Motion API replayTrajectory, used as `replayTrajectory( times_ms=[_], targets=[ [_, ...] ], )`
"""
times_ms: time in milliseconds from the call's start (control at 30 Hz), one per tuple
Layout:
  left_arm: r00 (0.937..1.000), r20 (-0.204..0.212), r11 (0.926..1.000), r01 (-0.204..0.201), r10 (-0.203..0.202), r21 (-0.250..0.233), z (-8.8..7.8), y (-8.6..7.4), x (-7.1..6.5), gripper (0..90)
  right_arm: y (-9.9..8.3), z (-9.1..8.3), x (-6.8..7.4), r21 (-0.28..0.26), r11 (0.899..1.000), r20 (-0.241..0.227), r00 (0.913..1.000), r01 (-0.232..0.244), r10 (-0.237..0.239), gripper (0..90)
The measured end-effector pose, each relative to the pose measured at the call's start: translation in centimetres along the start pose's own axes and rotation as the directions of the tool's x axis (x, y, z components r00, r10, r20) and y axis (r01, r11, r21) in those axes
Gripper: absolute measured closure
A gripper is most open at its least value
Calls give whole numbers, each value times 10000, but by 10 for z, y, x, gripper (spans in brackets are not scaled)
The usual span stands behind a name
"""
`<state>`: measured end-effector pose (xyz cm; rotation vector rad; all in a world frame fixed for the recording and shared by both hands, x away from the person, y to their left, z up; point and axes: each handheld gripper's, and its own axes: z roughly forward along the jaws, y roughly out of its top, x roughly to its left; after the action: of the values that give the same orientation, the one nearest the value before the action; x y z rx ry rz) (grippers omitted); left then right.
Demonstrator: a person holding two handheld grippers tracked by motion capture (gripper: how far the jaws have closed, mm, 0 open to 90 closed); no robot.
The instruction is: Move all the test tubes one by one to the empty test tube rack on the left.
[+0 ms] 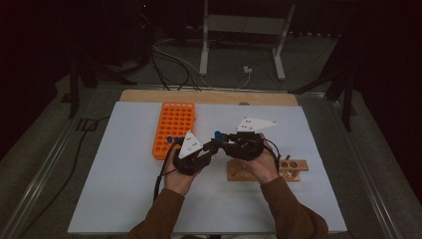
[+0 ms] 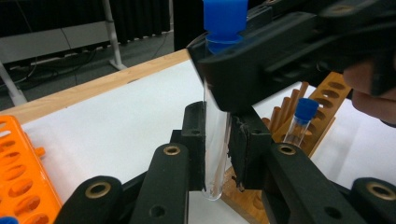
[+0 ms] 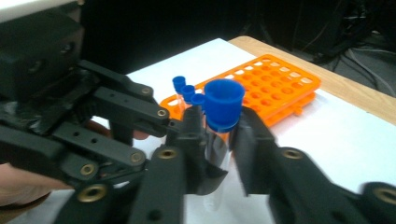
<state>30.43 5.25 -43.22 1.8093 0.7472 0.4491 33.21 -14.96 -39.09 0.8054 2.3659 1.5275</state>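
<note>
I am working over a white table point(image 1: 124, 199) (its far edge is showing bare wood). An orange rack point(image 1: 174, 127) is lying on it, left, and a wooden rack point(image 1: 293, 167) is sitting right.
</note>
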Motion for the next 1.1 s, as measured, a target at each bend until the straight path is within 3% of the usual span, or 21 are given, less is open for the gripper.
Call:
replayTrajectory(
  times_ms=[167, 267, 433, 833, 1100],
  targets=[
    [9998, -186, 9999, 68, -67, 74, -2, -1, 4, 780, -1, -6, -4, -186, 9997, -99, 9998, -159, 158, 508],
    [9995, -264, 9998, 182, -181, 52, -4, -2, 7, 782, -1, -11, -8, -132, 9997, -92, 9997, -229, 227, 359],
    [9988, -386, 9995, 310, -308, 39, -8, -3, 12, 783, -4, -21, -13, -274, 9993, 333, 9991, -249, 258, 152],
    [9959, -665, 9982, 603, -606, -61, -21, -6, 23, 783, -18, -43, -30, -533, 9973, 811, 9952, -502, 544, 11],
    [9932, -827, 9966, 811, -822, -163, -32, -9, 32, 783, -29, -55, -40, -592, 9956, 1272, 9887, -721, 792, 0]
  ],
)
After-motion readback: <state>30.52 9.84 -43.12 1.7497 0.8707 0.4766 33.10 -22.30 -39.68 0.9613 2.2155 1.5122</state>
